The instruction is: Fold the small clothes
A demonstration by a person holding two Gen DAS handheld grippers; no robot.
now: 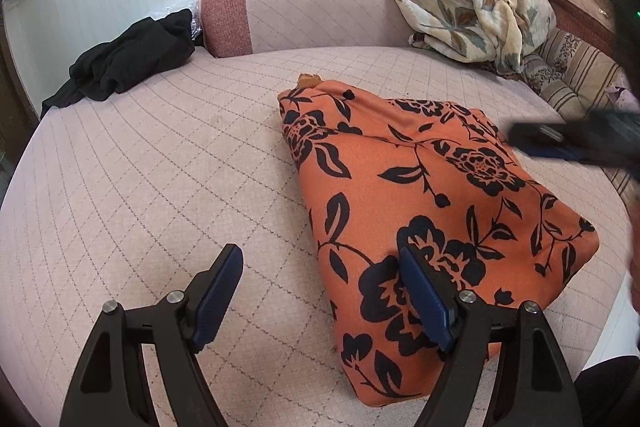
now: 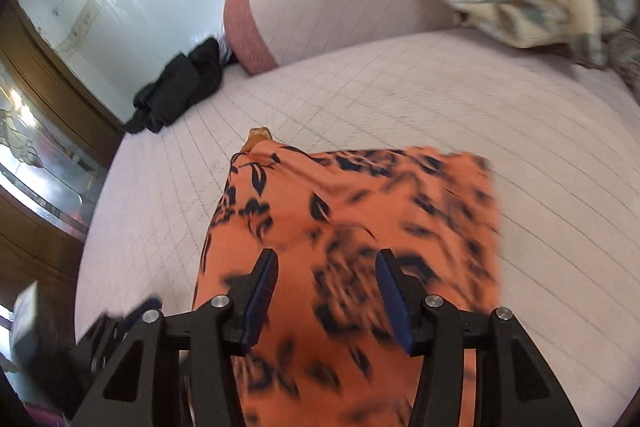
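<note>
An orange garment with black flowers (image 1: 420,187) lies folded into a compact block on the pinkish quilted mattress (image 1: 160,167). My left gripper (image 1: 320,261) is open at the garment's near left edge. Its right finger (image 1: 420,291) overlaps the cloth and its left finger hangs over bare mattress, with nothing pinched. In the right wrist view the same garment (image 2: 360,211) fills the middle, blurred by motion. My right gripper (image 2: 326,263) hovers over it with its jaws apart and no cloth between the pads. It also shows as a dark blur, the right gripper (image 1: 560,143), at the garment's far right side.
A crumpled black garment (image 1: 128,63) lies at the mattress's far left. A pink bolster (image 1: 296,7) runs along the back. A cream floral blanket (image 1: 472,11) and striped cushions (image 1: 576,75) are piled at the back right. Wooden furniture (image 2: 48,147) stands beyond the left edge.
</note>
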